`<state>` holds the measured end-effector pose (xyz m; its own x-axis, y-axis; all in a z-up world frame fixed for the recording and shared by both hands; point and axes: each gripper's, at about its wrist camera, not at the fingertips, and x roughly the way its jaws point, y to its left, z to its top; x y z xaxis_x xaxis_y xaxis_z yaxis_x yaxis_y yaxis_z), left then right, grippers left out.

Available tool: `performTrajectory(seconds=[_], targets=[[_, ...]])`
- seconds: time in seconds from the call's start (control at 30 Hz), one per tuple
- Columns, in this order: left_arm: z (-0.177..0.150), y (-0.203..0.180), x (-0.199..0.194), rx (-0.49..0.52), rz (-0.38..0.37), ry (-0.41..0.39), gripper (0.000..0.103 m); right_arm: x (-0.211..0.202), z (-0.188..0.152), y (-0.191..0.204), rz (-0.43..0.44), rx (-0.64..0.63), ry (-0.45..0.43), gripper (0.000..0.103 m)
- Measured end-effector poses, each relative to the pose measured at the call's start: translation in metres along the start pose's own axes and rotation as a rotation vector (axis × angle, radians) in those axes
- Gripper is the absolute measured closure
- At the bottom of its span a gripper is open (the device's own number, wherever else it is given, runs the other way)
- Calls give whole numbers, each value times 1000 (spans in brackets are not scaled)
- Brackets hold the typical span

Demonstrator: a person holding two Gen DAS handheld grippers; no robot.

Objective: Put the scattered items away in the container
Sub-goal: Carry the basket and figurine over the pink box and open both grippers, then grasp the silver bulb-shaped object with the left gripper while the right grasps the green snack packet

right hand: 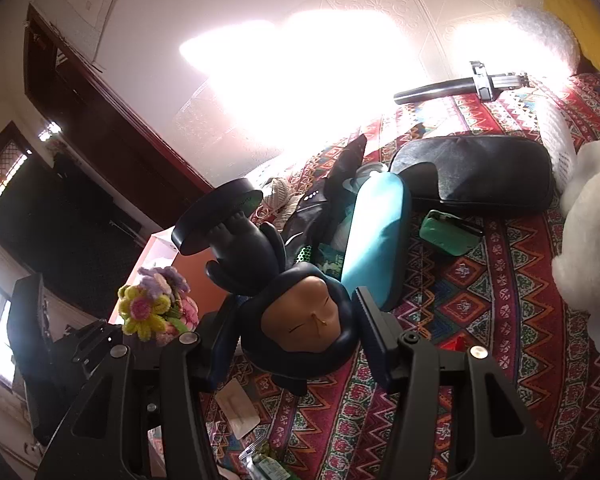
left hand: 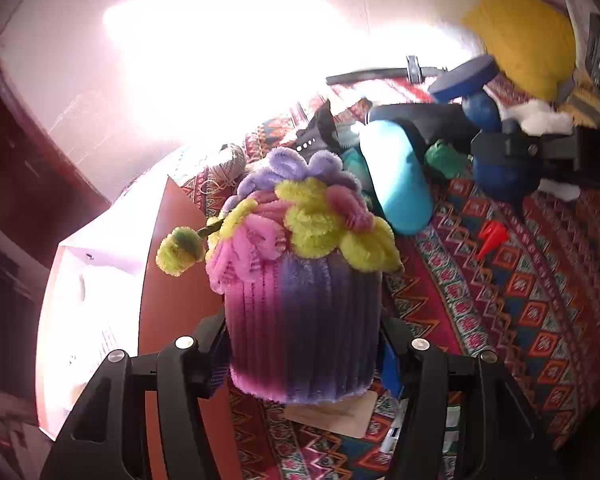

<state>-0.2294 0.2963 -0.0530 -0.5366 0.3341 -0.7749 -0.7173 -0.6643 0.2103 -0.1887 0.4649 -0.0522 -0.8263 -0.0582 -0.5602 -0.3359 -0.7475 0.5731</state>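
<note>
A fuzzy pipe-cleaner flower pot (left hand: 300, 320), purple and pink with yellow, pink and lilac blooms, sits between the fingers of my left gripper (left hand: 302, 336), which is shut on its sides. It hangs above the patterned cloth, beside the orange-walled box (left hand: 156, 280) with a white inside. The pot (right hand: 156, 304) and the box (right hand: 160, 248) also show at the left of the right wrist view. My right gripper (right hand: 296, 332) is shut on the head of a dark blue figurine (right hand: 304, 320) with a tan face; its round base (right hand: 216, 216) points away.
On the red patterned cloth (right hand: 480, 300) lie a teal case (right hand: 376, 236), a black pouch (right hand: 476, 176), a green item (right hand: 448, 232), a ball of twine (right hand: 278, 192), a black-handled tool (right hand: 452, 88) and a small card (right hand: 238, 408). A white plush (right hand: 592, 248) sits right. A red cone (left hand: 492, 238) lies nearby.
</note>
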Motion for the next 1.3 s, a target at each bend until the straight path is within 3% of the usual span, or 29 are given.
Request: performTrajectory(seconds=[0.17,0.33,0.4,0.57,0.67,0.7,0.73,0.77,0.8,0.97,1.07,1.2,1.3], targets=[[-12,54,-30,-128,-35,-91,45,-5,-13,48,7,-80,-1,50],[-35,154,-74,-260,103,-184,44,4,-36,124,71,-181,27,50],[-63,211,-56,-306,144,-188,44,11,-48,168,132,-242,29,50],[-124,289,-15,-391,244,-71,44,52,-79,275,257,-397,100,50],[-134,287,14,-334,287,-18,37,85,-90,307,226,-426,138,50],[-133,280,21,-305,324,-9,35,95,-91,311,201,-423,150,43],[-131,274,23,-279,359,-9,31,98,-92,312,179,-413,135,36],[-129,268,22,-260,385,-21,26,97,-92,310,155,-401,103,21],[-128,265,19,-254,398,-38,23,92,-90,307,131,-392,69,18],[-115,265,-14,-285,383,-123,5,63,-73,271,81,-353,2,18],[-107,257,-31,-287,322,-164,3,32,-61,241,50,-323,-48,18],[-82,211,-32,-223,159,-210,3,-5,-48,186,-5,-254,-118,18],[-63,155,-17,-95,125,-199,3,-27,-42,132,-32,-145,-159,18]])
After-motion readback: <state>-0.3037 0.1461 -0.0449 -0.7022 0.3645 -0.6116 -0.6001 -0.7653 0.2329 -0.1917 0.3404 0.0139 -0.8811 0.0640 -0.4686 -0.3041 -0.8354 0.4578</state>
